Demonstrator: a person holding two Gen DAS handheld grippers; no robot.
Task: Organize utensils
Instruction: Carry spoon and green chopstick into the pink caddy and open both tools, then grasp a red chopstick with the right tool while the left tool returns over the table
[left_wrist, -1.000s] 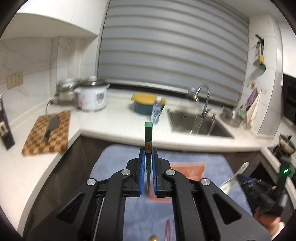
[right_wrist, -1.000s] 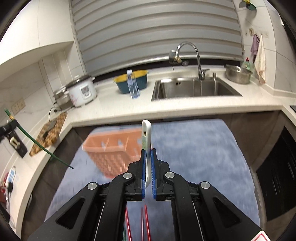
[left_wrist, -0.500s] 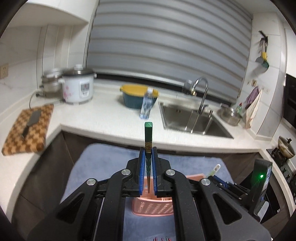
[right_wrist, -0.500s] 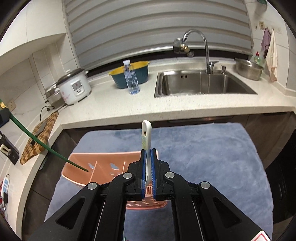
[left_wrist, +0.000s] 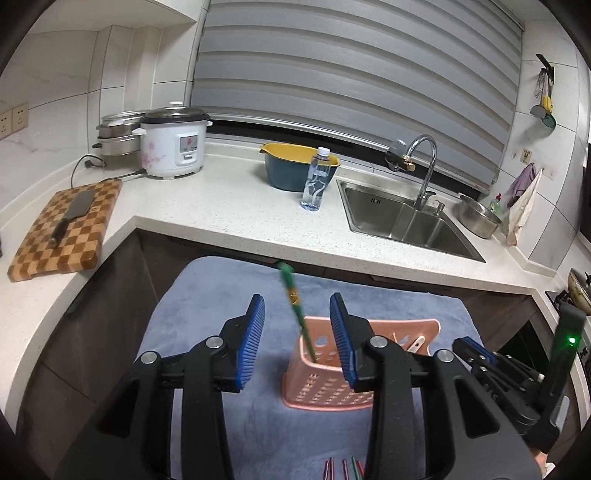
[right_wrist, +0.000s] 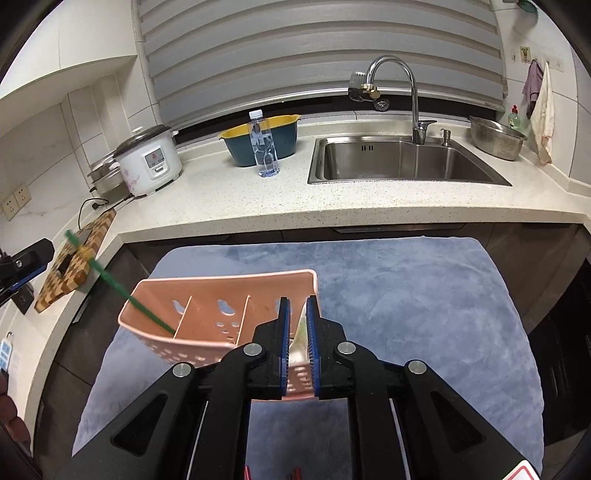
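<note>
A pink slotted basket (left_wrist: 325, 391) stands on a blue towel (left_wrist: 221, 288). My left gripper (left_wrist: 296, 299) hangs over the basket's left end with its jaws opening. The green chopstick (left_wrist: 295, 302) stands free between them, leaning, its tip in the left compartment. In the right wrist view the green chopstick (right_wrist: 122, 291) slants into the basket (right_wrist: 207, 295). My right gripper (right_wrist: 297, 301) is over the right end, its jaws opening a little. The white spoon (right_wrist: 300, 332) sits low between the pads, dropping into the right compartment. The spoon's handle (left_wrist: 415, 343) pokes out of the basket.
Red chopsticks (left_wrist: 343, 469) lie on the towel near me. Behind the towel runs a white counter (right_wrist: 369, 206) with a sink (right_wrist: 399, 158), a water bottle (right_wrist: 264, 144), a blue and yellow basin (right_wrist: 258, 140), a rice cooker (right_wrist: 147, 162) and a cutting board (left_wrist: 66, 225) with a knife.
Both grippers have come down over the basket. The left jaws have opened and the green chopstick has tipped into the basket. The right jaws have parted slightly and the spoon has slid down.
</note>
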